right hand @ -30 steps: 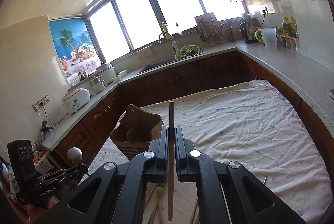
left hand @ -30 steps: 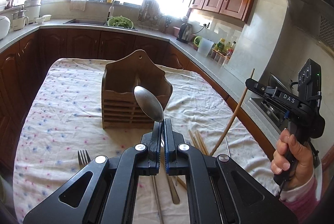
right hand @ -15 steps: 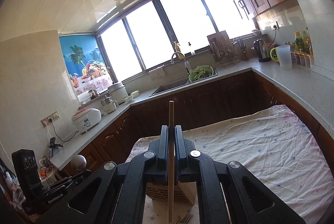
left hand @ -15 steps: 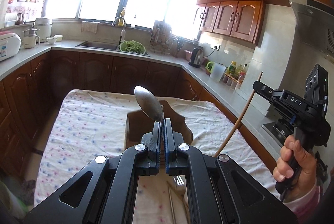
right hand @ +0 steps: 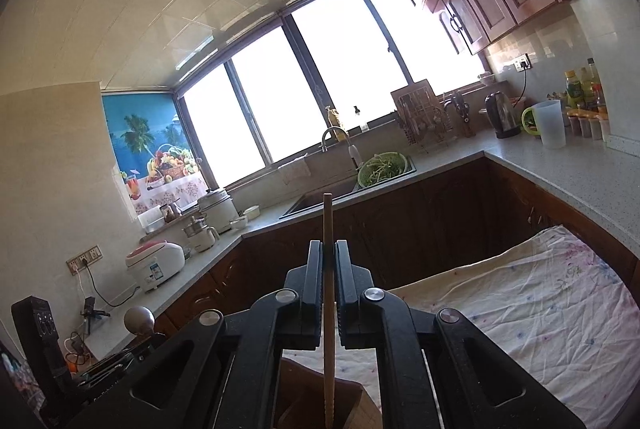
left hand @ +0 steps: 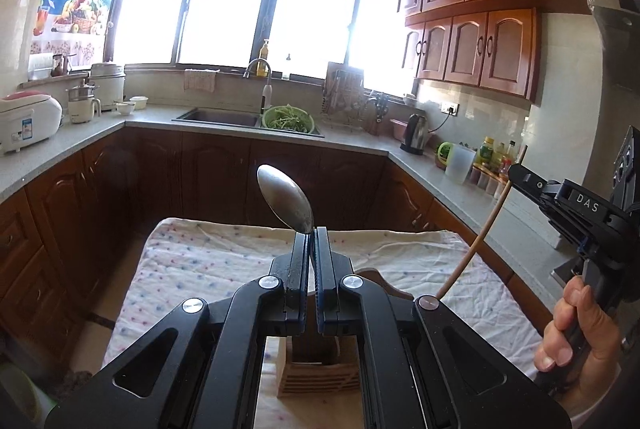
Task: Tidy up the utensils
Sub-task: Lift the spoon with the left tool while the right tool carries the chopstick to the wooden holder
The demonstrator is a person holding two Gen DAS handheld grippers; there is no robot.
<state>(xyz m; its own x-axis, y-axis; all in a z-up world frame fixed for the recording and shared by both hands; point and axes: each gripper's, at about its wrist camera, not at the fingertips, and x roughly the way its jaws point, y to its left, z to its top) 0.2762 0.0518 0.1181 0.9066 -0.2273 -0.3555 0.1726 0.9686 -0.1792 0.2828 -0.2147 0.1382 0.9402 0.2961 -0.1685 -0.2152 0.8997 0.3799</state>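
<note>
My left gripper [left hand: 311, 235] is shut on a metal spoon [left hand: 285, 198], bowl upward, handle running down between the jaws. The wooden utensil holder [left hand: 320, 369] stands on the table directly below it. My right gripper [right hand: 329, 249] is shut on a wooden chopstick [right hand: 328, 229], held upright, its lower end over the holder [right hand: 296, 393]. In the left wrist view the right gripper [left hand: 516, 171] is at the far right with the chopstick [left hand: 476, 245] slanting down toward the holder. In the right wrist view the left gripper's spoon [right hand: 139, 319] shows at lower left.
The table is covered by a white dotted cloth [left hand: 208, 257]. Dark wood cabinets and a grey counter [left hand: 352, 145] wrap around behind, with a sink, a green colander [left hand: 289, 118], a kettle [left hand: 416, 133] and bottles.
Both grippers have lifted and tilted up with their utensils. The holder has slid from mid-view to below the jaws, and the loose utensils on the cloth have dropped out of view.
</note>
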